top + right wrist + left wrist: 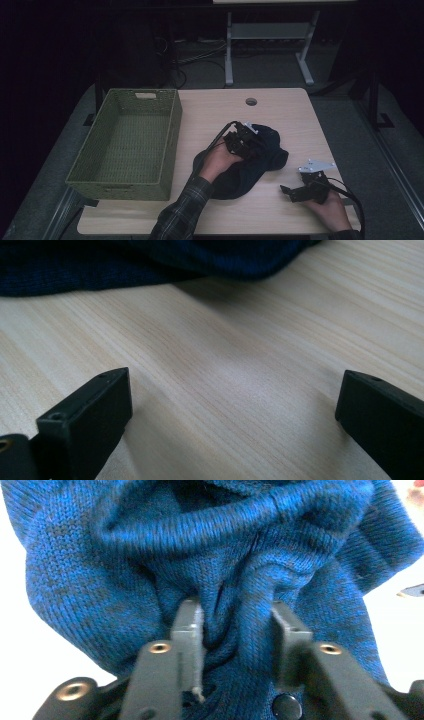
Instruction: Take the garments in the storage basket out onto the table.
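Observation:
A dark blue knitted garment (267,150) lies crumpled on the wooden table (290,115), right of centre. My left gripper (249,149) points down into the middle of it. In the left gripper view a raised fold of the blue knit (240,605) stands between the jaws of that gripper (235,627), which are parted and not squeezing it flat. Near the table's front right, my right gripper (287,192) rests low and points left toward the garment's edge (150,265). In the right gripper view this gripper (232,400) is wide open over bare wood.
A green woven basket (172,135) with nothing in it stands on the left part of the table, close to the garment. A round cable hole (251,101) sits near the far edge. Beyond the table is a dark floor with cables and a white frame (229,50).

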A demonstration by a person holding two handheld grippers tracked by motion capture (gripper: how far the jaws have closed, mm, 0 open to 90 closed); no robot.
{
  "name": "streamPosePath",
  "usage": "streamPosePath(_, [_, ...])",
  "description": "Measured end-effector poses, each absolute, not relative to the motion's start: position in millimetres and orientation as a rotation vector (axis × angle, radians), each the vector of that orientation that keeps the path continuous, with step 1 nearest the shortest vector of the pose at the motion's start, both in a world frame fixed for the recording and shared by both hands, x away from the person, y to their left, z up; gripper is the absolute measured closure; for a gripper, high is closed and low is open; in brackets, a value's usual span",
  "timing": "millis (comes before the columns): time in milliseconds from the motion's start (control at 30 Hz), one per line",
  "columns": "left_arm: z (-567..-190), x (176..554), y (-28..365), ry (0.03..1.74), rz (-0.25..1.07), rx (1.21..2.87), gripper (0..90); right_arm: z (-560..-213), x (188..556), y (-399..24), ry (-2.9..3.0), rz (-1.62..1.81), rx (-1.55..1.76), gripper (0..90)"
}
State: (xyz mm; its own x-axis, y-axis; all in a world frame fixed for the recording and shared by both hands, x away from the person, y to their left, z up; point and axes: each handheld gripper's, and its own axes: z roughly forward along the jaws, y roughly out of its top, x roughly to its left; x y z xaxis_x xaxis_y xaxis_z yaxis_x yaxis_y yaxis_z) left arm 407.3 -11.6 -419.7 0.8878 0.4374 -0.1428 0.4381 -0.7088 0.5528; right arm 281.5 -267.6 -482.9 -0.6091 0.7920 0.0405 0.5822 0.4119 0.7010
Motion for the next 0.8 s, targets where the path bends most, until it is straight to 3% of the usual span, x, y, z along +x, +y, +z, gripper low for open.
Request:
streamPosePath(133, [-405.3, 401.4, 1.5, 0.652, 0.023, 2.422, 42.7, -483.0, 281.6, -267.7, 2.374, 0.998, 1.192, 1.3])
streamPosePath(333, [-386.2, 389.6, 25.7, 0.672, 0.084, 2.371, 39.9, -482.9, 281.6, -267.8, 2.374, 0.998, 1.192, 1.3])
streamPosePath(500, [-383.6, 377.6, 46.2, 0.698, 0.133, 2.352, 52.5, -482.9, 281.6, -267.7, 2.374, 0.998, 1.193, 1.3])
streamPosePath(600, [-385.4, 371.2, 57.2, 0.718, 0.138, 2.337, 66.3, -483.0, 281.7, -267.8, 2.373, 0.997, 1.191, 1.3])
streamPosePath(633, [-385.9, 368.8, 60.8, 0.721, 0.139, 2.337, 75.8, -483.0, 281.6, -267.7, 2.373, 0.998, 1.192, 1.3])
streamPosePath(667, [-386.8, 366.0, 63.7, 0.725, 0.141, 2.332, 75.8, -483.0, 281.6, -267.7, 2.373, 0.998, 1.192, 1.3])
streamPosePath(700, [-387.5, 363.1, 66.7, 0.722, 0.141, 2.33, 86.0, -482.9, 281.6, -267.7, 2.373, 0.999, 1.193, 1.3])
streamPosePath(800, [-392.4, 349.0, 74.9, 0.733, 0.16, 2.325, 89.9, -482.9, 281.5, -267.7, 2.373, 0.998, 1.193, 1.3])
